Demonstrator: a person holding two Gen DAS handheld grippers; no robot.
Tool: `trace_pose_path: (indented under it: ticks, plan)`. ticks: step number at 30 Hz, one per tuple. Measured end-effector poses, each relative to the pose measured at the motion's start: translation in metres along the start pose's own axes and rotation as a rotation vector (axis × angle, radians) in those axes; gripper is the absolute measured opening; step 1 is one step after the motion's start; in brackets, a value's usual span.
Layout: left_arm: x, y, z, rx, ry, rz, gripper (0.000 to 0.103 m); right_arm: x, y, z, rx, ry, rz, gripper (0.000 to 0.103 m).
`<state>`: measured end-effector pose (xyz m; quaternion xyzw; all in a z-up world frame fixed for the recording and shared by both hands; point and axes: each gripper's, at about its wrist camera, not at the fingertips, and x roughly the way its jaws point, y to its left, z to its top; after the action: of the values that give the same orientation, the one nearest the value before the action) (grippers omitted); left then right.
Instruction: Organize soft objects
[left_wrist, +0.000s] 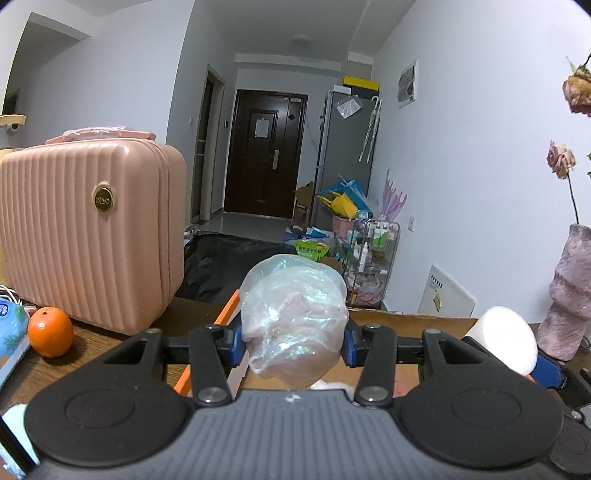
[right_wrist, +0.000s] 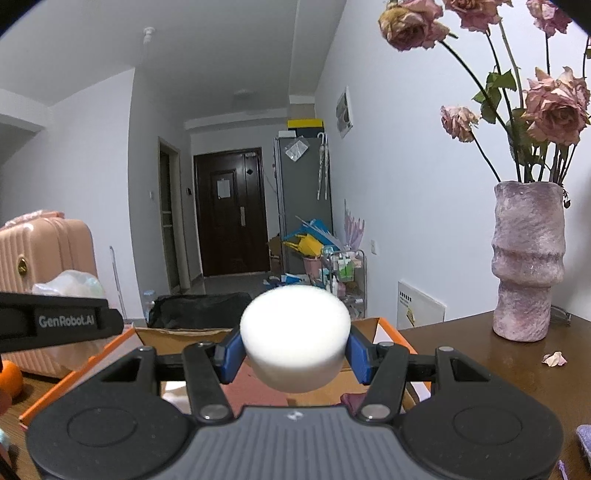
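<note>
Left gripper (left_wrist: 294, 345) pinches a plastic-wrapped soft bundle (left_wrist: 293, 321); right gripper (right_wrist: 295, 354) pinches a white sponge puff (right_wrist: 295, 338), both above the cardboard box (right_wrist: 384, 326).

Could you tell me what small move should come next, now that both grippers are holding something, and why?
Probably lower the right gripper and release its white sponge puff into the orange-edged cardboard box just below; the left gripper holds a plastic-wrapped bundle nearby.
</note>
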<state>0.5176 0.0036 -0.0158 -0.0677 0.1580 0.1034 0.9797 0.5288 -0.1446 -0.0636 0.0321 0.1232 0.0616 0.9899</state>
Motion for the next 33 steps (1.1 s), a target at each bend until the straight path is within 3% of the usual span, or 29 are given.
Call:
trace_pose_path:
  ticks: [33]
  plan:
    - [0.033, -0.007, -0.01, 0.083, 0.05, 0.047, 0.051, 0.032, -0.008, -0.009, -0.031, 0.152, -0.051, 0.057]
